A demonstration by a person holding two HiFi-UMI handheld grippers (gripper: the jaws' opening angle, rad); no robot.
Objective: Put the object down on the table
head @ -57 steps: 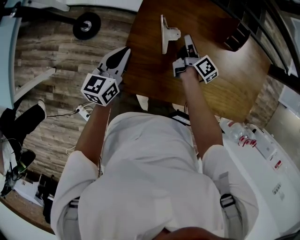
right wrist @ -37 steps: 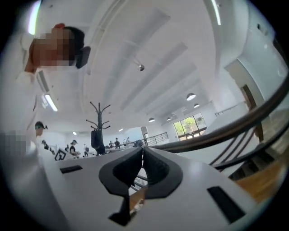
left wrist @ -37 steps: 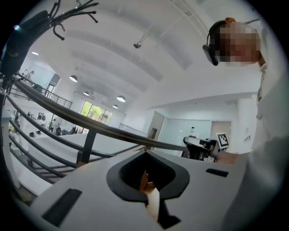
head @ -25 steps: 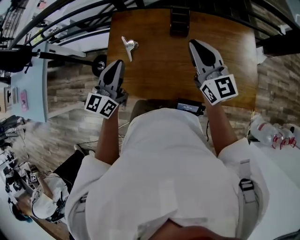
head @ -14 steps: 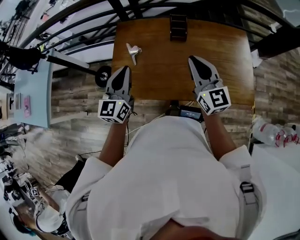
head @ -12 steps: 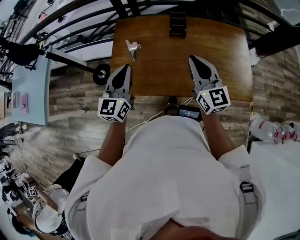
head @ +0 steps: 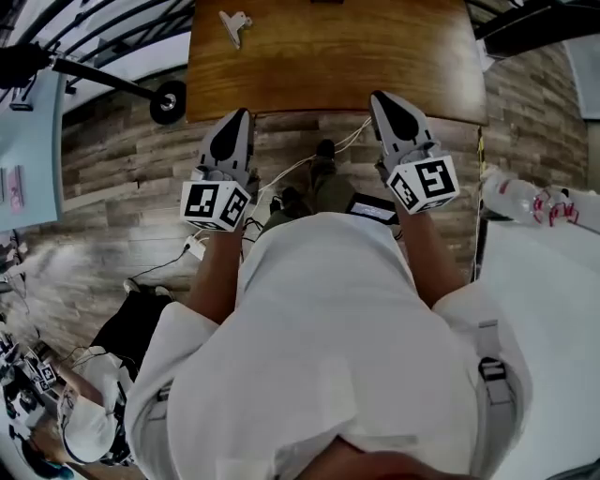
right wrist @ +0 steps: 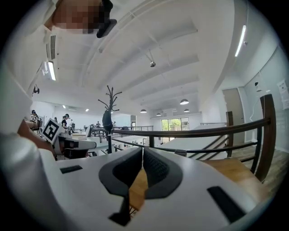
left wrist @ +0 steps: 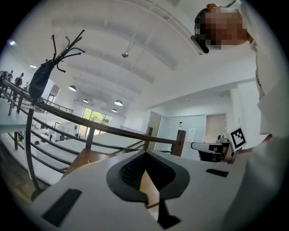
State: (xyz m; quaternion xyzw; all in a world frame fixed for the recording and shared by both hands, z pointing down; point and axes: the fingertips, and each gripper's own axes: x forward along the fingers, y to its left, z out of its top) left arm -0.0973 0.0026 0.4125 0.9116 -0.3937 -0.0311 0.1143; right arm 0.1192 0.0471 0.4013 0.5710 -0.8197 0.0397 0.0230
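Observation:
The object, a silver metal clip (head: 232, 22), lies alone on the far left corner of the brown wooden table (head: 328, 56). My left gripper (head: 241, 114) is shut and holds nothing. It hangs over the wood-plank floor just short of the table's near edge. My right gripper (head: 382, 97) is also shut and holds nothing, level with the left one at the near edge. In the left gripper view the left gripper (left wrist: 144, 155) shows dark pads meeting at the tips. The right gripper (right wrist: 141, 151) looks the same in the right gripper view, with table wood (right wrist: 230, 173) beyond it.
Cables (head: 300, 173) trail on the floor under the near table edge. A black wheel (head: 170, 100) of a stand sits left of the table. A white counter with bottles (head: 525, 202) is at the right. Dark railings (right wrist: 194, 133) and a coat stand (left wrist: 45, 74) rise behind the table.
The right gripper was next to the clip 2.3 s ago. Since then both grippers have drawn back off the table to its near edge, and the clip stays on the table.

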